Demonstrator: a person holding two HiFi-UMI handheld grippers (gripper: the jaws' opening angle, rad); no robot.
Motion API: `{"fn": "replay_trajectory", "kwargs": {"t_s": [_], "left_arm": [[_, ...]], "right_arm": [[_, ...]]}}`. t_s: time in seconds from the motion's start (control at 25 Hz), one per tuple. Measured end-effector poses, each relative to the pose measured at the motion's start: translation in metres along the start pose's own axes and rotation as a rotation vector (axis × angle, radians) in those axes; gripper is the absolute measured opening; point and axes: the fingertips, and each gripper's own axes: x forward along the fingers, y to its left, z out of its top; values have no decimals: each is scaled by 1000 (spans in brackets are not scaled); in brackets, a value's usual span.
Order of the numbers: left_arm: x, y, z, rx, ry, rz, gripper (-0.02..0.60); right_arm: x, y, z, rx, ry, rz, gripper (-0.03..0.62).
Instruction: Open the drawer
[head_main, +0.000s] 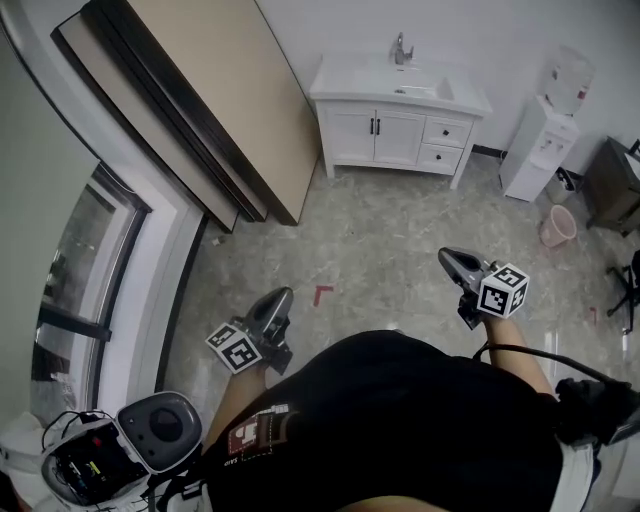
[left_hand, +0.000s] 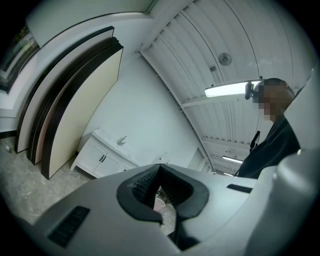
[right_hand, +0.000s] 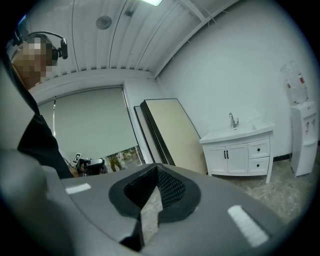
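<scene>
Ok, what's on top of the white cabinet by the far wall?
On the white cabinet: a sink basin with a metal faucet. Its doors and drawers are shut, so the inside is hidden.

Two white drawers (head_main: 446, 132), each with a small dark knob, sit shut, stacked one above the other in the vanity's (head_main: 350, 136) right side.

Head view: things cut off or unclear.
Dark cabinet (head_main: 612, 180) cut by R edge, black item (head_main: 628, 285) below it too (type unclear); electronics box (head_main: 85, 465) cut at btm-left; drawer (head_main: 447, 132) handles too small to tell.
</scene>
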Motion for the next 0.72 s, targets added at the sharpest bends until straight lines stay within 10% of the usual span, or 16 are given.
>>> {"fn": "replay_trajectory", "kwargs": {"t_s": [0.72], "left_arm": [[201, 53, 67, 101, -123, 137, -12]], "right_arm": [[100, -202, 124, -95, 6, 198, -5]]}}
